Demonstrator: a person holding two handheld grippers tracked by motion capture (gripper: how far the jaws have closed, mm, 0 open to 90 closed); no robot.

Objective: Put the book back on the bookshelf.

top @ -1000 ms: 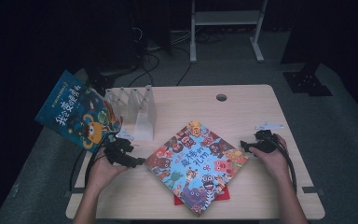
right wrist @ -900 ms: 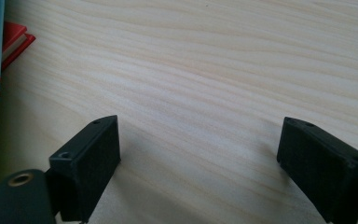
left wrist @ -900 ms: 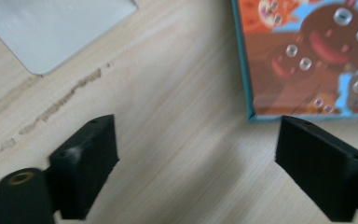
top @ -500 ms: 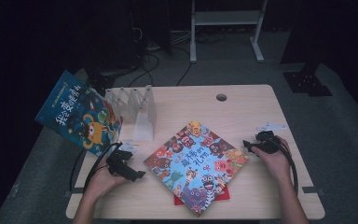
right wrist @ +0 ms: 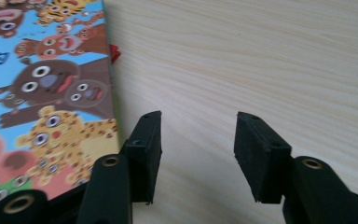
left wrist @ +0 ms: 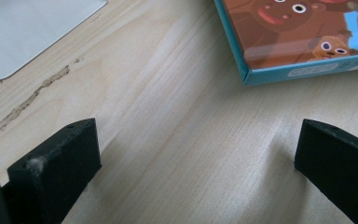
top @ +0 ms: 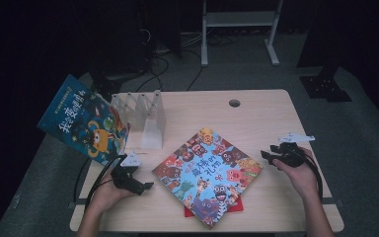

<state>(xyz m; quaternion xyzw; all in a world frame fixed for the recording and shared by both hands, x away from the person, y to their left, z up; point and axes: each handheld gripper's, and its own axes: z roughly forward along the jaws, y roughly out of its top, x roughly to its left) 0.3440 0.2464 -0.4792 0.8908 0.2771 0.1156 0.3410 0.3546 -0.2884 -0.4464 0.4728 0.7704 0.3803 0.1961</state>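
Picking up the animal picture book looks like the job here, so going left to right:

blue book [top: 81, 121]: propped tilted at the worktop's far-left edge, beside the clear rack [top: 145, 116]. Well apart from both hands, ignore it.

left gripper [top: 137, 185]: low over the wood, just beside the animal book's [top: 207, 175] left corner. Fingers [left wrist: 58, 161] spread as wide as they go, nothing but bare worktop [left wrist: 177, 140] between them. The teal edge of the cover [left wrist: 303, 70] sits just ahead in the left gripper view.

animal book: flat in the middle of the worktop, turned like a diamond, lying on a red thing [top: 237, 206] that peeks out at its near edge.

right gripper [top: 271, 158]: just off the book's right corner. Fingers [right wrist: 144, 140] have just been closing to about half spread, nothing in the gap, not touching the cover [right wrist: 46, 84].

how I'd do it: my guess is the thin edge is the tricky bit. Slide one finger under a corner, keep the other on top, squeeze only once the cover is properly between them, and don't drag the red thing along.
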